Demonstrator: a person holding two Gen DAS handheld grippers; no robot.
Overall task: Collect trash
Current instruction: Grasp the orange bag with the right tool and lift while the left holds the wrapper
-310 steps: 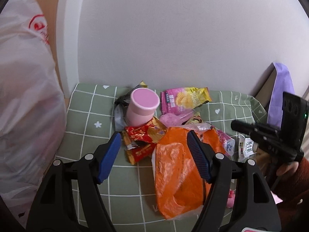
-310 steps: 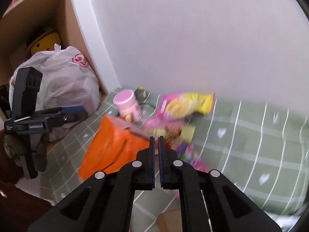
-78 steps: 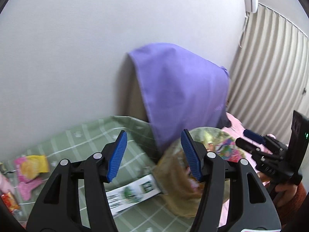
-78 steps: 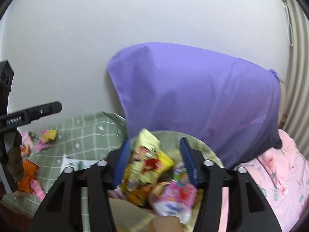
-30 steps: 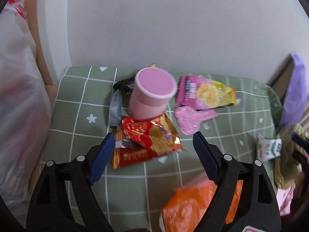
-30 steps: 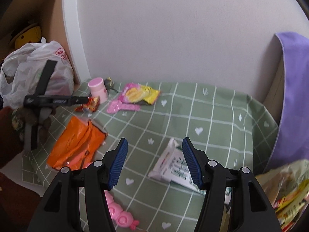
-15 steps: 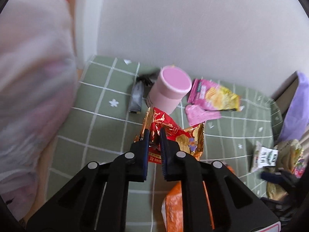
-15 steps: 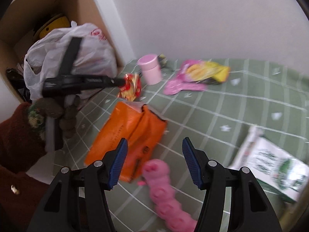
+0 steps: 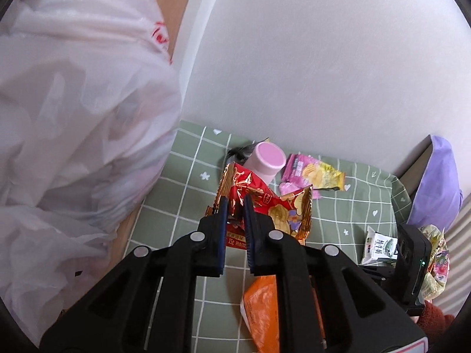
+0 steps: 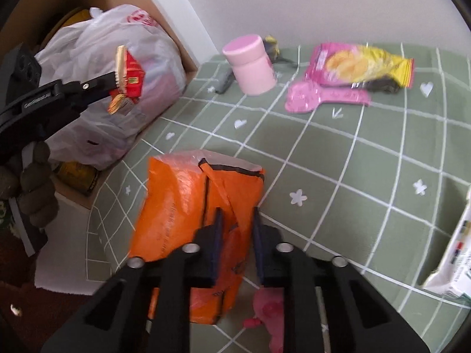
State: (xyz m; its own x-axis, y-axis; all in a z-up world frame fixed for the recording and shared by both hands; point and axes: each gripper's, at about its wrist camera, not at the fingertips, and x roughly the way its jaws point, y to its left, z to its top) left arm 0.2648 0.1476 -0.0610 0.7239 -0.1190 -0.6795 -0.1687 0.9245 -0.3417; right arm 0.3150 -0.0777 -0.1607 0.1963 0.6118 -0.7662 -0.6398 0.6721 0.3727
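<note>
Green checked cloth (image 10: 368,158), purple fabric (image 9: 435,182)

Open green checked tabletop (image 10: 368,158) at centre. Obstacles: pink cup (image 10: 250,64) and snack packets (image 10: 359,64) near wall; white plastic bag (image 10: 117,88) bulging along left edge.

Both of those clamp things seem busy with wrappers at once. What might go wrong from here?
The left gripper pinches only an edge of the red snack wrapper, lifted off the cloth; crinkly foil held that way could slip out before reaching a bin.

The right gripper sits over the orange bag with fingers partly closed. Whether it grips the bag I cannot tell; the loose plastic might bunch or slide away. A pink toy lies right beside it and might get snagged.
</note>
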